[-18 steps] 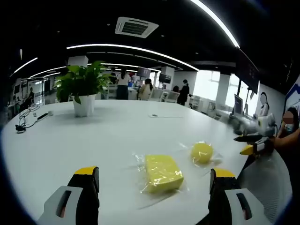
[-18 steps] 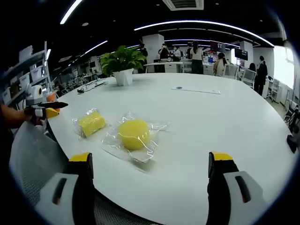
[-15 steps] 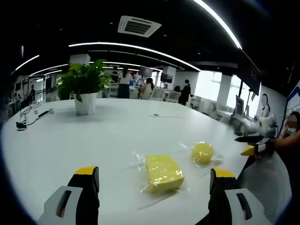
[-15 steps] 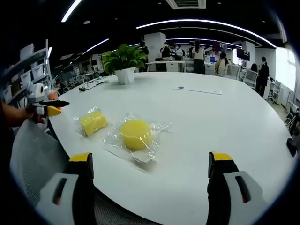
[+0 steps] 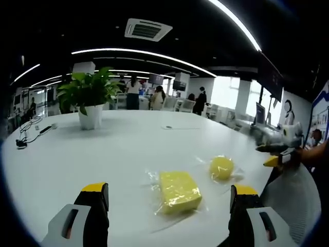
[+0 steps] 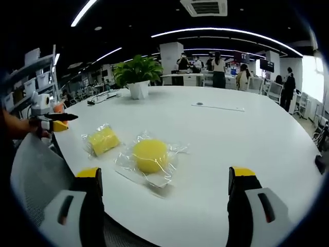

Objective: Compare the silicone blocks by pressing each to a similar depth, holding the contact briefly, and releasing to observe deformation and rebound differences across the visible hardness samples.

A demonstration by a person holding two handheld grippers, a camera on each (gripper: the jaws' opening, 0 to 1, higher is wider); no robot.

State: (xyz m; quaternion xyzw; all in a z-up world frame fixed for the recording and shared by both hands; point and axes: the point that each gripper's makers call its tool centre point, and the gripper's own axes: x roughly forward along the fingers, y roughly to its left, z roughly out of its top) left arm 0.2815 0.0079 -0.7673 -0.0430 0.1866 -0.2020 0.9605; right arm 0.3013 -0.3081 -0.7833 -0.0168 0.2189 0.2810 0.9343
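Two yellow silicone samples in clear plastic wrap lie on a big white round table (image 5: 103, 149). In the left gripper view a rectangular block (image 5: 178, 189) lies just ahead of my open left gripper (image 5: 167, 198), a little right of centre, and a round block (image 5: 221, 166) sits farther right. In the right gripper view the round block (image 6: 149, 155) rests ahead of my open right gripper (image 6: 163, 181), and the rectangular block (image 6: 103, 140) lies to its left. Neither gripper touches a sample. The right gripper (image 5: 277, 157) appears at the left view's right edge; the left gripper (image 6: 51, 121) at the right view's left edge.
A potted green plant (image 5: 90, 100) stands far back on the table, with a cable (image 5: 28, 131) near its left edge and a thin flat strip (image 6: 218, 107) farther out. A mesh chair back (image 6: 36, 175) is at the table's near edge. People stand in the office beyond.
Both views have shifted slightly with my hands. The blocks lie where they were and both grippers stay open.
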